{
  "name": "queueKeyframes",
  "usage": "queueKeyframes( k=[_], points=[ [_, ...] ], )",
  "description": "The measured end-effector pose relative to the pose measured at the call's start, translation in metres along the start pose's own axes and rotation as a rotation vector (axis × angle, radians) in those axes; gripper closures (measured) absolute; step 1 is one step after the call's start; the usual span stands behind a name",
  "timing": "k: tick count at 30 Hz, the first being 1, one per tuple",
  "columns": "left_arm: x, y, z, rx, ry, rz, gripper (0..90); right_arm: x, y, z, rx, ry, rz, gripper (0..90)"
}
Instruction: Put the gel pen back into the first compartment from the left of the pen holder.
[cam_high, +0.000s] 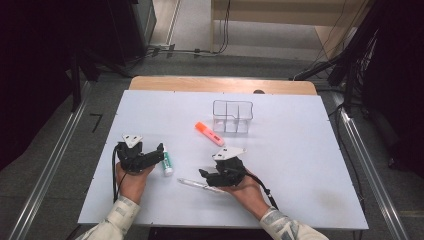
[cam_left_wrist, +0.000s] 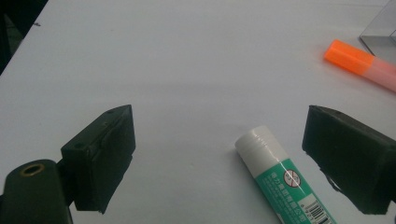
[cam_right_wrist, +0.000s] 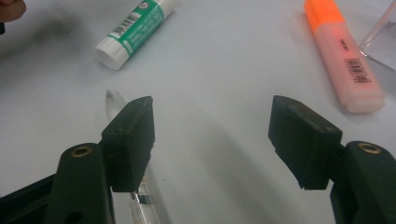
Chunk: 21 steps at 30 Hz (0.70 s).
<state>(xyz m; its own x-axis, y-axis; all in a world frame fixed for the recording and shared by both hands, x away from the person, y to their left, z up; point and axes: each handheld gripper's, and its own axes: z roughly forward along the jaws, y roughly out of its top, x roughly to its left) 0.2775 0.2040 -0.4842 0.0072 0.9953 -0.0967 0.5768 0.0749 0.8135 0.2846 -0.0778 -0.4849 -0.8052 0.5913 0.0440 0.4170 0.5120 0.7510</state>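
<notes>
A green-and-white glue stick (cam_high: 167, 163) lies on the white table (cam_high: 280, 170). My left gripper (cam_high: 161, 152) points at it from the left. In the left gripper view the open jaws (cam_left_wrist: 219, 116) straddle the glue stick's white cap (cam_left_wrist: 261, 144), which sits nearer the right jaw, untouched. My right gripper (cam_high: 204, 175) rests near the front edge, over a clear pen (cam_high: 197, 185). In the right gripper view it stands open (cam_right_wrist: 212, 105) and empty, with the clear pen (cam_right_wrist: 113, 103) passing under its left jaw. An orange highlighter (cam_high: 209, 133) lies further back.
A clear plastic organiser (cam_high: 232, 116) with several compartments stands behind the highlighter; its corner shows in both gripper views (cam_left_wrist: 380, 32) (cam_right_wrist: 383, 42). The glue stick (cam_right_wrist: 137, 30) and highlighter (cam_right_wrist: 345, 60) lie ahead of the right gripper. The highlighter (cam_left_wrist: 362, 65) also lies beyond the left gripper's right jaw.
</notes>
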Motion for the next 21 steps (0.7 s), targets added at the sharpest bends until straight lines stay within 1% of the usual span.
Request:
queueKeyframes(
  k=[6,15,21],
  points=[
    [0.0,0.0,0.0,-0.003,-0.002,-0.003,9.7,0.007,0.002,0.005,0.011,0.014,-0.019,30.5],
    [0.0,0.0,0.0,-0.004,-0.001,-0.004,9.6,0.013,0.004,0.009,0.017,0.04,-0.037,34.0],
    [0.0,0.0,0.0,-0.003,-0.003,-0.002,9.7,0.018,0.003,0.014,0.033,0.061,-0.049,34.4]
  ],
)
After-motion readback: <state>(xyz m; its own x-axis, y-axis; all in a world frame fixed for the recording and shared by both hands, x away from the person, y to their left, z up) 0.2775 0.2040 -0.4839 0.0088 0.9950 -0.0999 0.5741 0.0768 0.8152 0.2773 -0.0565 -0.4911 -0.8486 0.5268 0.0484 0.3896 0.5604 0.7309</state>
